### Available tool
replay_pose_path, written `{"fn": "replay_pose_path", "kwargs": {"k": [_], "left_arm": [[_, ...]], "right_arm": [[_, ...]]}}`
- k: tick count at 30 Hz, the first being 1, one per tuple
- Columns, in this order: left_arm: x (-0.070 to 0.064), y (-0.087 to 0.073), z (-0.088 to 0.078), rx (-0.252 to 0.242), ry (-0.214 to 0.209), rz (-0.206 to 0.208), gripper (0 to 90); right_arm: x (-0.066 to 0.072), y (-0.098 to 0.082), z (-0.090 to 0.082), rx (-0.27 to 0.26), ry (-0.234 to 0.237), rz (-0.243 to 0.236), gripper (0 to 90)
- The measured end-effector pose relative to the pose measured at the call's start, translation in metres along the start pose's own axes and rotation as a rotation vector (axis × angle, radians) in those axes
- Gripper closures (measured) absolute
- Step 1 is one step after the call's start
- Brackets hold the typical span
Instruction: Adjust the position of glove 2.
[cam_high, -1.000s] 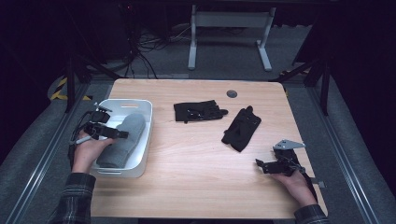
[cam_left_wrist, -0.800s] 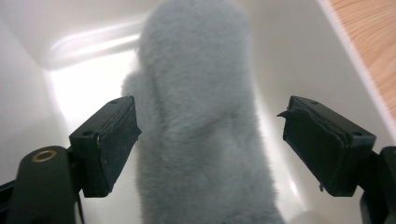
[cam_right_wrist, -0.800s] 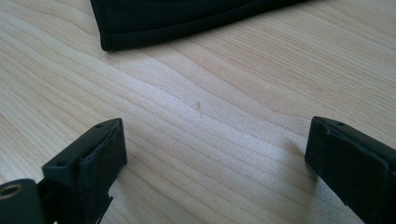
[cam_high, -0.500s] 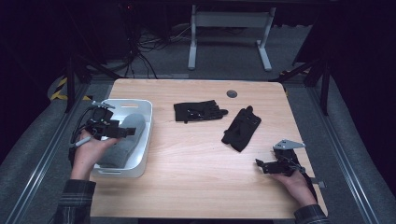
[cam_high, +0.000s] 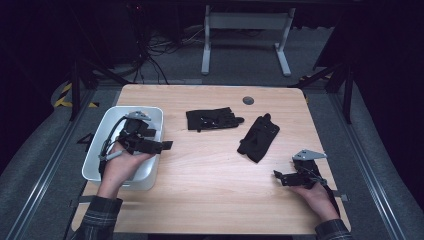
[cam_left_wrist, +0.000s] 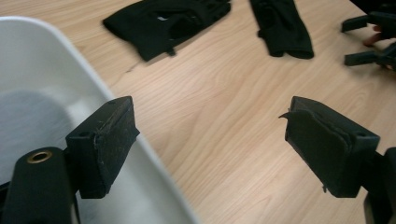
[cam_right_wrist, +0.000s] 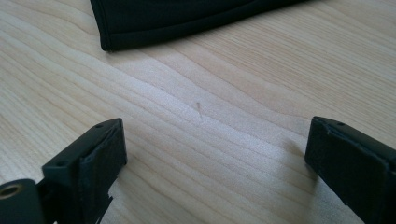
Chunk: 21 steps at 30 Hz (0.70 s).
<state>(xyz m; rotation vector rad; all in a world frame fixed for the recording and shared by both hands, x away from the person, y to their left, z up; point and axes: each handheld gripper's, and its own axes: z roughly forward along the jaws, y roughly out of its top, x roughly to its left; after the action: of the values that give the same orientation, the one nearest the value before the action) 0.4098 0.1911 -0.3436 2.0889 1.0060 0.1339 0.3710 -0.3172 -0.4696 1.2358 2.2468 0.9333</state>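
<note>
Two black gloves lie on the wooden table: one flat at the far middle (cam_high: 212, 119) (cam_left_wrist: 168, 23), the other slanted to its right (cam_high: 258, 137) (cam_left_wrist: 280, 28). My left gripper (cam_high: 167, 145) (cam_left_wrist: 210, 116) hovers over the right rim of a white bin (cam_high: 97, 150) (cam_left_wrist: 70, 70), jaws wide open and empty, pointing toward the gloves. My right gripper (cam_high: 276, 176) (cam_right_wrist: 215, 140) rests low on the table near the front right, open with bare wood between its jaws. The cuff edge of the slanted glove (cam_right_wrist: 187, 18) lies just ahead of it.
Something pale grey lies blurred inside the bin (cam_left_wrist: 28, 116). A small dark round grommet (cam_high: 248, 100) sits near the table's far edge. The right gripper (cam_left_wrist: 369, 37) shows far off in the left gripper view. Table legs and cables stand on the floor beyond.
My left gripper has risen from over the bin's middle and moved right, to its right rim. The right gripper has stayed in place.
</note>
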Motion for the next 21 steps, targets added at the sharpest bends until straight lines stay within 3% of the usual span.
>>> {"fn": "replay_pose_path", "kwargs": {"k": [6, 7, 15, 21], "left_arm": [[-0.019, 0.005, 0.018, 0.018, -0.033, 0.051, 16.9], [-0.028, 0.005, 0.026, 0.018, -0.042, 0.064, 16.9], [-0.048, 0.004, 0.051, 0.032, -0.089, 0.11, 14.2], [-0.064, -0.003, 0.07, 0.032, -0.085, 0.162, 12.2]], "right_arm": [[0.0, 0.0, 0.0, 0.0, 0.0, 0.0, 5.8], [0.0, 0.0, 0.0, 0.0, 0.0, 0.0, 5.8], [0.0, 0.0, 0.0, 0.001, -0.005, 0.0, 5.4], [0.0, 0.0, 0.0, 0.003, -0.007, 0.003, 4.8]]}}
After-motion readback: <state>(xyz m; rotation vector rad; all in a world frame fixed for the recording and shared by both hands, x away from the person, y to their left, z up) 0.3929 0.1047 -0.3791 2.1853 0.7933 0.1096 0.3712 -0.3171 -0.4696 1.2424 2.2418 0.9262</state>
